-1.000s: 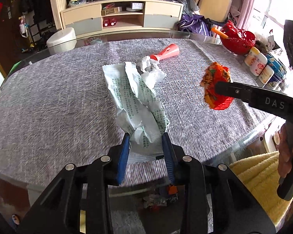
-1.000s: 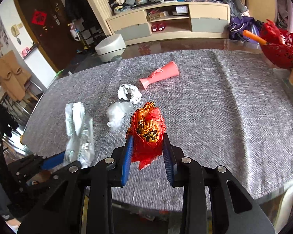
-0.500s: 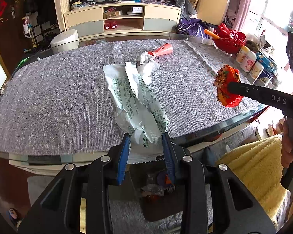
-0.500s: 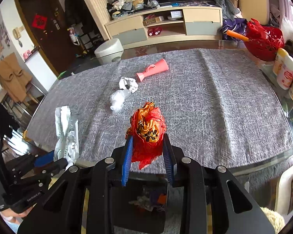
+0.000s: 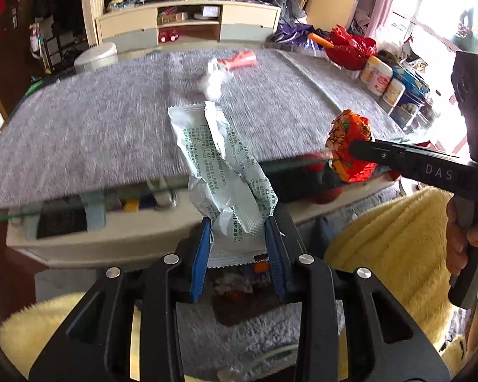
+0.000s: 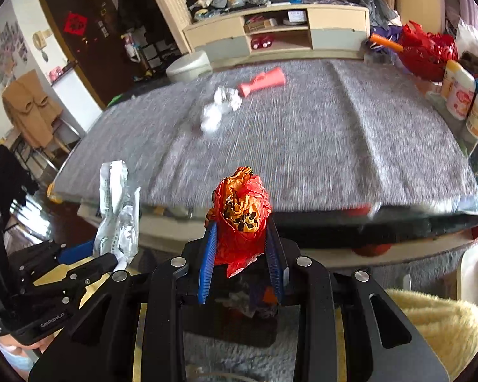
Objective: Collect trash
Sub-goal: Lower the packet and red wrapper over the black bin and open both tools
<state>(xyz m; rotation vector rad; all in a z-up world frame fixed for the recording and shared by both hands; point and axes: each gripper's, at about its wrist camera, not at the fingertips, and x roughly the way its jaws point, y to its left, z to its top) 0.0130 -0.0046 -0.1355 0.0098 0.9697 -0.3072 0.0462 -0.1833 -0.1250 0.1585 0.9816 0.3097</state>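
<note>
My left gripper point(image 5: 237, 238) is pinching a crumpled pale-green foil wrapper printed with small dark text point(image 5: 221, 172) between its blue pads, holding it in the air past the near edge of the grey-cloth-covered glass table point(image 5: 79, 133) with its torn top flaring upward. My right gripper point(image 6: 242, 254) is clamping a scrunched red-and-orange plastic wrapper with black markings point(image 6: 240, 216), bunched into a ball above the pads and likewise off the table. Two white crumpled paper wads point(image 6: 221, 108) and a coral-pink plastic cone-shaped piece point(image 6: 263, 81) are lying on the cloth, well apart from both of my grips.
</note>
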